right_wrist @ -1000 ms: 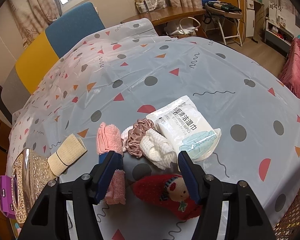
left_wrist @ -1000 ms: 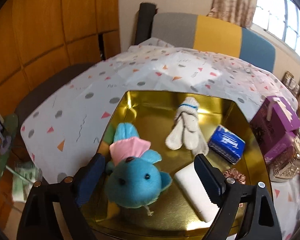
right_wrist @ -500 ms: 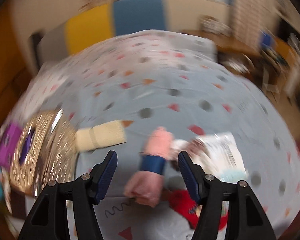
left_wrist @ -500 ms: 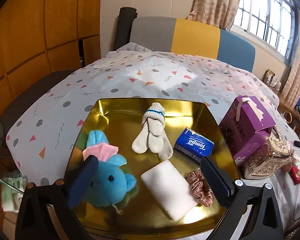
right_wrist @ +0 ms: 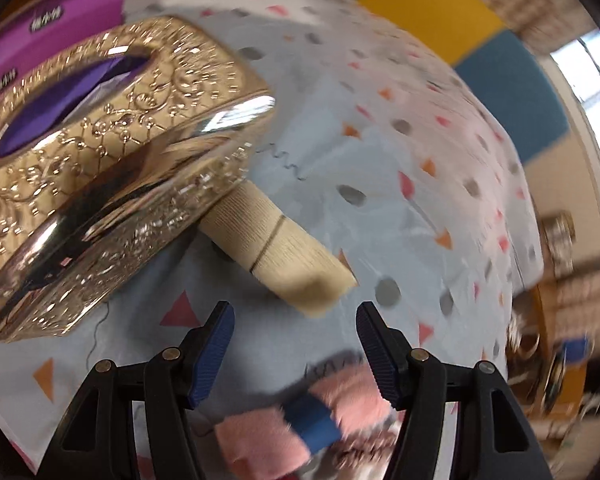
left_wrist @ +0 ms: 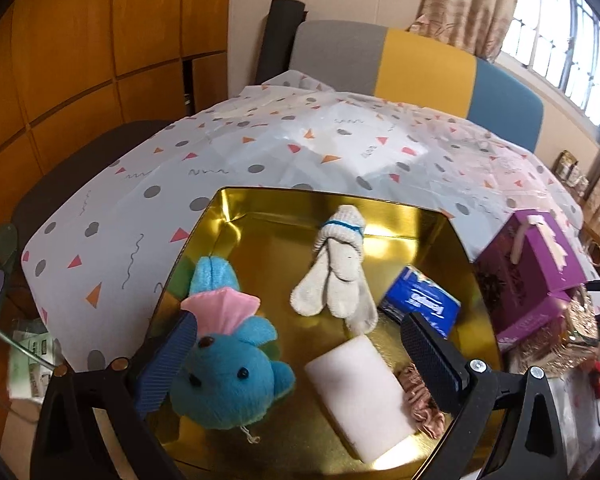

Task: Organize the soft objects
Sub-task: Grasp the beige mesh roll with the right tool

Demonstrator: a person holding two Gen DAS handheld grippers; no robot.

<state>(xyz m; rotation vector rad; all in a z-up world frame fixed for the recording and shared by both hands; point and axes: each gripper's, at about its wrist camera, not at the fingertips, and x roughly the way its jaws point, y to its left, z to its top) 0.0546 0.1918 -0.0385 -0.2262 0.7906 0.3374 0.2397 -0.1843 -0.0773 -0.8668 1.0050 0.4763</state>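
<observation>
A gold tray (left_wrist: 236,208) holds a blue plush toy (left_wrist: 228,376), a white knit glove (left_wrist: 336,280), a blue tissue pack (left_wrist: 420,304), a white sponge (left_wrist: 360,396) and a satin scrunchie (left_wrist: 420,404). My left gripper (left_wrist: 300,324) hangs open wide over the tray's near side, its left finger beside the plush without pressing it. In the right wrist view my right gripper (right_wrist: 294,308) stands open and empty just short of a beige rolled cloth (right_wrist: 276,240). A pink towel with a blue band (right_wrist: 308,420) lies below the fingers.
An ornate gold tissue box (right_wrist: 100,140) partly covers the beige roll, with a purple carton (right_wrist: 60,12) behind it. The purple carton (left_wrist: 540,272) also stands right of the tray. The patterned tablecloth (right_wrist: 400,140) stretches toward a colour-block chair back (left_wrist: 420,60).
The left jaws widened away from the blue plush. The right gripper rolled and swept across the table, from the pile with the red doll to the beige roll by the gold box.
</observation>
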